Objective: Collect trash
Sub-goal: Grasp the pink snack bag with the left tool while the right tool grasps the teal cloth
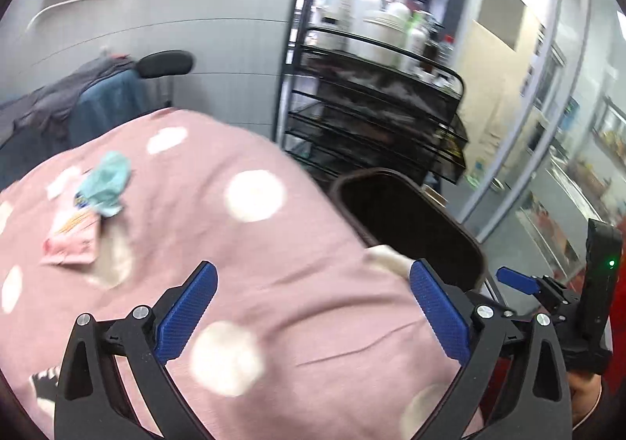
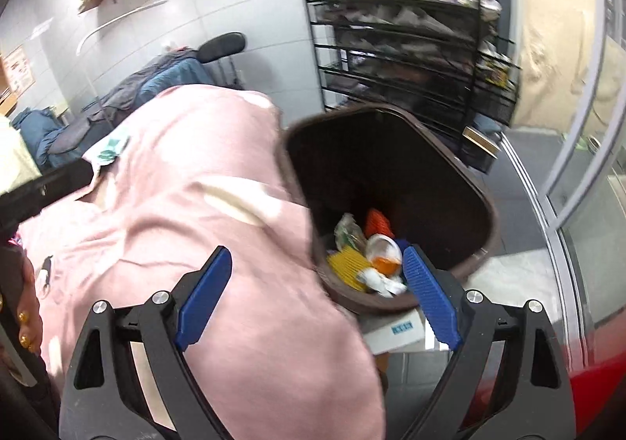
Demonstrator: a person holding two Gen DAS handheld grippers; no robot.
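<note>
A pink cloth with white dots (image 1: 281,244) covers the surface below both grippers. On its left lie a crumpled teal piece of trash (image 1: 107,182) and a pink wrapper (image 1: 70,240) beside it. My left gripper (image 1: 313,268) hangs open and wide above the cloth, nothing between its blue pads. A dark brown bin (image 2: 485,205) stands at the cloth's right edge; several pieces of trash (image 2: 371,256), yellow, orange and white, lie inside. My right gripper (image 2: 317,253) is open and empty over the bin's near rim. The teal piece (image 2: 111,146) shows far left in the right wrist view.
A black wire rack (image 1: 375,107) with white bottles on top stands behind the bin. A chair draped with grey and blue clothes (image 1: 90,103) sits at the back left. Glass doors (image 1: 555,166) line the right side. A white box (image 2: 395,334) lies under the bin.
</note>
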